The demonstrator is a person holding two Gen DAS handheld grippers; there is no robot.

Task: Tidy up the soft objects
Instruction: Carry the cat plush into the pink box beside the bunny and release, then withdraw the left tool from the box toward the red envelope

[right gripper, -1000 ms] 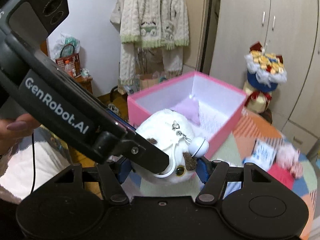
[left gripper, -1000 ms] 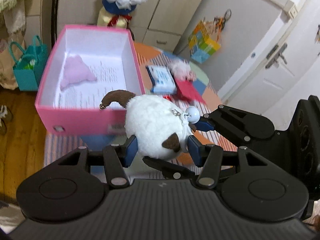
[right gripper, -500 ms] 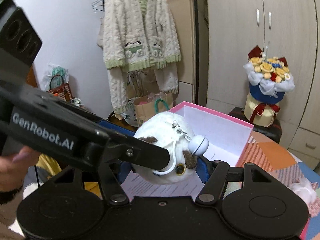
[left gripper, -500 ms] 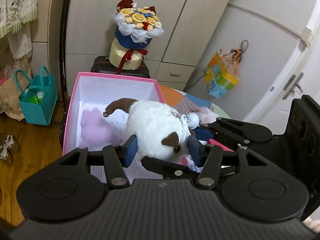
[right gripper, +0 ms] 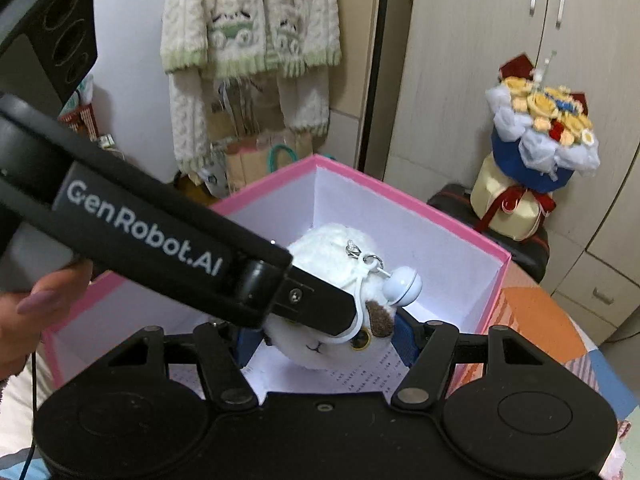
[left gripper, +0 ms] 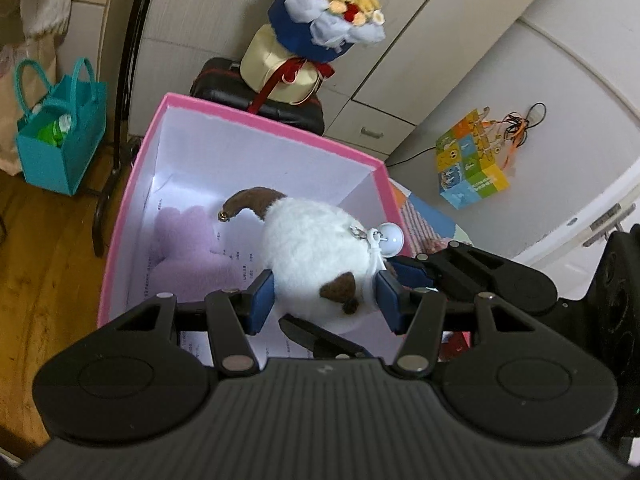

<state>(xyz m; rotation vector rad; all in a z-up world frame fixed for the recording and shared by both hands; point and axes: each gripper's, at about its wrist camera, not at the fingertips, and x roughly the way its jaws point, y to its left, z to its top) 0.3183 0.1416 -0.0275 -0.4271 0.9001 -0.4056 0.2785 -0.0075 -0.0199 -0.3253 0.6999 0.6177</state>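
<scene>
White fluffy plush cat (left gripper: 316, 248) — brown ears, tail — gripped by both hand-held grippers over pink box (left gripper: 276, 125).

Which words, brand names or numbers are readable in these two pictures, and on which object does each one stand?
"GenRobot.AI": white letters on the black arm of the left gripper, seen in the right wrist view.
Small printed characters on the white paper lining the pink box: too small to read.
Pictures on the colourful paper bag: no legible words.

The pink box (left gripper: 384, 184) stands open-topped, its walls hemming both crossed tools.
</scene>
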